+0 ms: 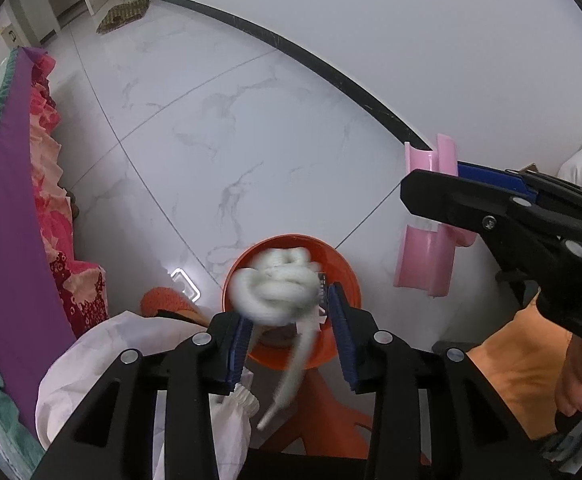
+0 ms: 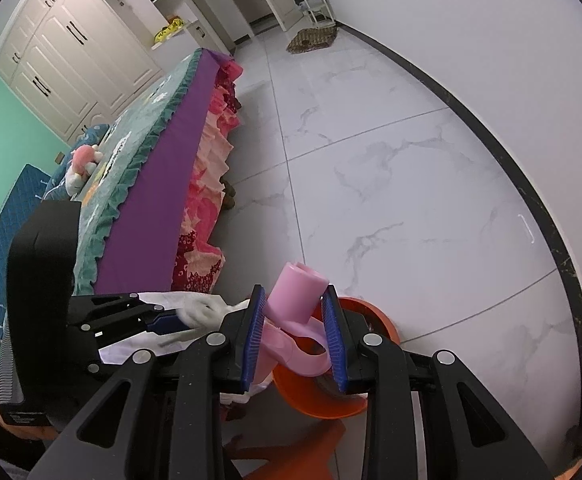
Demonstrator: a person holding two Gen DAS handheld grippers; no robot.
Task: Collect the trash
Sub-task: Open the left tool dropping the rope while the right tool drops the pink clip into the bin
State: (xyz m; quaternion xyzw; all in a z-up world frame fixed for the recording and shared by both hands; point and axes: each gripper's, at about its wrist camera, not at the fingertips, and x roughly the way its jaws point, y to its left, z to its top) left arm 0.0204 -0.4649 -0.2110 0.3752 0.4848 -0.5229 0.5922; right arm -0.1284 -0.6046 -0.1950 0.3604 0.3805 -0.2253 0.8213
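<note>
An orange bin (image 1: 347, 280) stands on the floor below both grippers; it also shows in the right wrist view (image 2: 371, 312). My left gripper (image 1: 287, 312) is open, and a blurred white knotted rope (image 1: 279, 288) hangs between its fingers over the bin, its tail trailing down. My right gripper (image 2: 295, 320) is shut on a pink plastic piece (image 2: 295, 300), held above the bin's rim. In the left wrist view the pink piece (image 1: 431, 216) shows at right with the right gripper (image 1: 431, 184) on it.
A bed with purple sheet and pink floral skirt (image 2: 163, 184) runs along the left. White cloth (image 1: 103, 356) lies beside the bin. An orange stool (image 1: 323, 420) is under the bin. White marble floor (image 2: 391, 160) stretches ahead to a wall with black skirting.
</note>
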